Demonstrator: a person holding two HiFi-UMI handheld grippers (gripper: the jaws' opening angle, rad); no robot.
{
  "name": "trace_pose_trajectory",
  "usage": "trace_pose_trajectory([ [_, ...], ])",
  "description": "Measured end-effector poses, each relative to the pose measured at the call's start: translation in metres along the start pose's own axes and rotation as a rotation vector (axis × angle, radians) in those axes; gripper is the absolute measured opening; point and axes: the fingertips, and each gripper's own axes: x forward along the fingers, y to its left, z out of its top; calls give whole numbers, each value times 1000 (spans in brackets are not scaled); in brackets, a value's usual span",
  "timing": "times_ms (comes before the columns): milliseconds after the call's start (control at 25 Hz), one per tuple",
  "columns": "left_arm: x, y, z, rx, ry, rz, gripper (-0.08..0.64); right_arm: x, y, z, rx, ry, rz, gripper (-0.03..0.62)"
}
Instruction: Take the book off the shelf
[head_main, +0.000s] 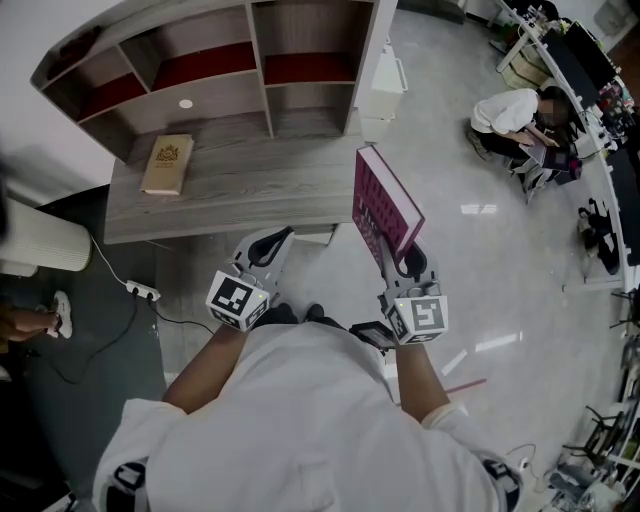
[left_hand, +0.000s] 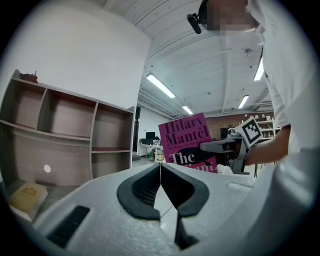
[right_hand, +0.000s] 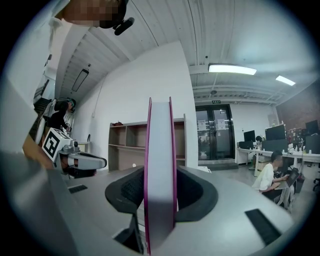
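Risk: right gripper (right_hand: 160, 197) pinched the book (head_main: 385, 212) only at its lower edge; standing tall above the jaws, it could lever sideways and slip. Book was clear of the shelf (head_main: 215, 75), over the floor. Left gripper (left_hand: 160, 186) pressed together, empty. Both forearms held low, close to torso.

Bright ceiling strips (right_hand: 231, 69), floor (head_main: 478, 210) glare, fisheye edges

Tan book (head_main: 167, 163) lies flat; seated person (head_main: 507, 112) far right.
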Motion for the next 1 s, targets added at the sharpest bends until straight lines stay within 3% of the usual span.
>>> trace_pose_trajectory([
  [400,-3,12,7,-10,-7,15,17,10,10,-3,13,5,23,147],
  [1000,2,21,6,-48,-17,-5,17,16,1,0,32,-15,-7,147],
])
